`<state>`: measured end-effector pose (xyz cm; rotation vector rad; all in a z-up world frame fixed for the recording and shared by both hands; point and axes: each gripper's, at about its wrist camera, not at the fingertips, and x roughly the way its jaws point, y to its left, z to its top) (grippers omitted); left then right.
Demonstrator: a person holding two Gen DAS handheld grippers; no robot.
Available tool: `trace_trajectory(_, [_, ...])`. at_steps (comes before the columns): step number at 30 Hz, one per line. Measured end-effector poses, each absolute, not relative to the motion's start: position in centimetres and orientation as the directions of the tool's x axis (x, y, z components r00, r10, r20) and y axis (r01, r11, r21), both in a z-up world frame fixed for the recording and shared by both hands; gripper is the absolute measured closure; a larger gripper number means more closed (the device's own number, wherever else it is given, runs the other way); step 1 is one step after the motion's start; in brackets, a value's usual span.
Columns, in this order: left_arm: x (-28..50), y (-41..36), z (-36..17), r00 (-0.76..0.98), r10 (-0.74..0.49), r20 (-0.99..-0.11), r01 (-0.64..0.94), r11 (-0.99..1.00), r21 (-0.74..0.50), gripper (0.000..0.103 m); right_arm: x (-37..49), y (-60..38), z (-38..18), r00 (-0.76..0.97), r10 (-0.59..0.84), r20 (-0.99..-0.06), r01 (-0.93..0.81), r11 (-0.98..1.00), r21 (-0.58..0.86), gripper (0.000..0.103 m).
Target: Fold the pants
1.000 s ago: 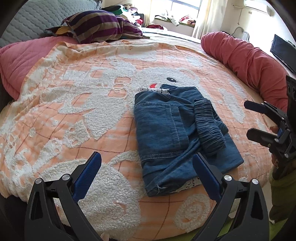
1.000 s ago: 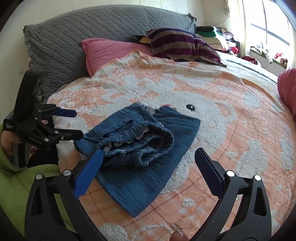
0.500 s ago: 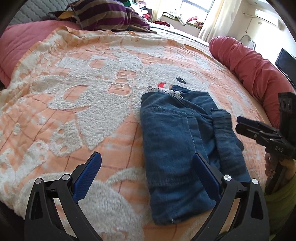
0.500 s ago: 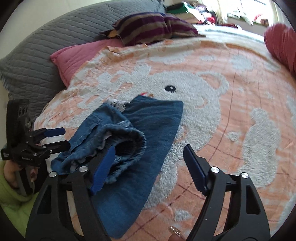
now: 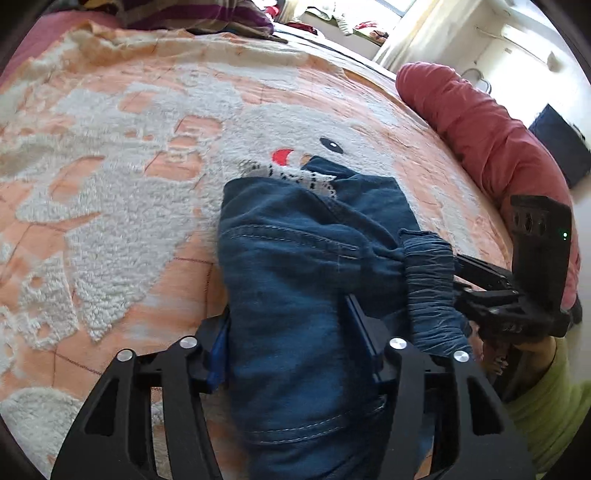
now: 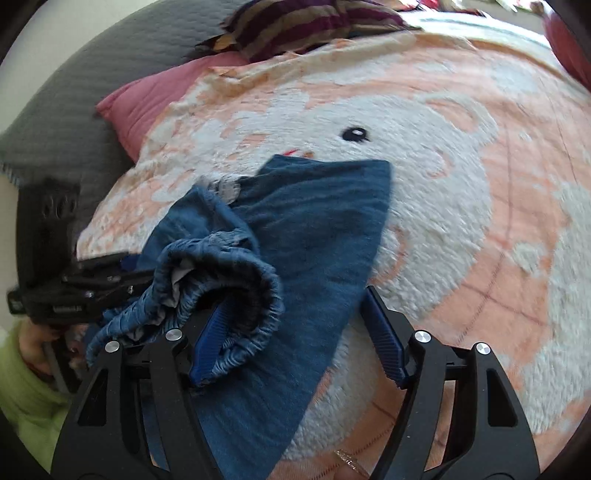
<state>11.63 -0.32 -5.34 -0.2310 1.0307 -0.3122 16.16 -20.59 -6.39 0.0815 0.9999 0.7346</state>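
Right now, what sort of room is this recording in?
Most likely a bedroom: the pants lie on a bed blanket, with pillows at its head and a window beyond.

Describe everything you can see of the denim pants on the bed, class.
The pants are dark blue denim, folded into a thick bundle on the orange-and-white fleece blanket. A gathered elastic waistband bulges open, showing pale lining; white lace trim peeks out at the far end. Stitched seams cross the top. The left gripper straddles one edge; the right gripper has one finger inside the waistband.
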Motion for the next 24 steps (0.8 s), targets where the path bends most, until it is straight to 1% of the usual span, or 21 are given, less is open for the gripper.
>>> trace_trajectory(1, [11.6, -0.4, -5.3, 0.48, -0.36, -0.8, 0.145, 0.932, -0.333, 0.057, 16.1, -20.5, -6.3, 0.323, 0.602, -0.73, -0.536, 0.752, 0.383, 0.061])
trace_trajectory(2, [11.6, -0.3, -5.2, 0.487, -0.36, -0.796, 0.141, 0.931, -0.336, 0.061, 15.8, -20.2, -6.0, 0.314, 0.621, -0.718, -0.561, 0.732, 0.387, 0.079])
trace_trajectory(3, [11.5, -0.3, -5.1, 0.493, -0.357, -0.793, 0.141, 0.933, -0.332, 0.064, 15.5, -19.9, -5.5, 0.332, 0.615, -0.715, -0.575, 0.733, 0.363, 0.082])
trace_trajectory(5, [11.1, -0.6, -4.3, 0.521, -0.334, -0.786, 0.155, 0.942, -0.298, 0.073, 14.9, -19.2, -4.5, 0.381, 0.59, -0.712, -0.604, 0.742, 0.292, 0.084])
trace_trajectory(7, [10.7, -0.9, -3.5, 0.55, -0.317, -0.773, 0.166, 0.948, -0.271, 0.075, 14.6, -18.6, -3.3, 0.421, 0.582, -0.696, -0.623, 0.743, 0.244, 0.085])
trace_trajectory(12, [10.7, -0.9, -1.7, 0.61, -0.268, -0.746, 0.164, 0.963, -0.212, 0.076, 15.3, -17.1, -1.4, 0.469, 0.579, -0.667, -0.659, 0.732, 0.173, 0.085])
trace_trajectory(18, [12.0, 0.6, -0.3, 0.655, -0.236, -0.718, 0.121, 0.97, -0.209, 0.076, 17.3, -15.5, -0.1, 0.491, 0.59, -0.641, -0.677, 0.722, 0.146, 0.085])
trace_trajectory(24, [13.9, 1.6, -0.5, 0.669, -0.219, -0.71, 0.097, 0.973, -0.208, 0.076, 18.9, -14.4, -0.5, 0.494, 0.577, -0.65, -0.673, 0.727, 0.134, 0.085])
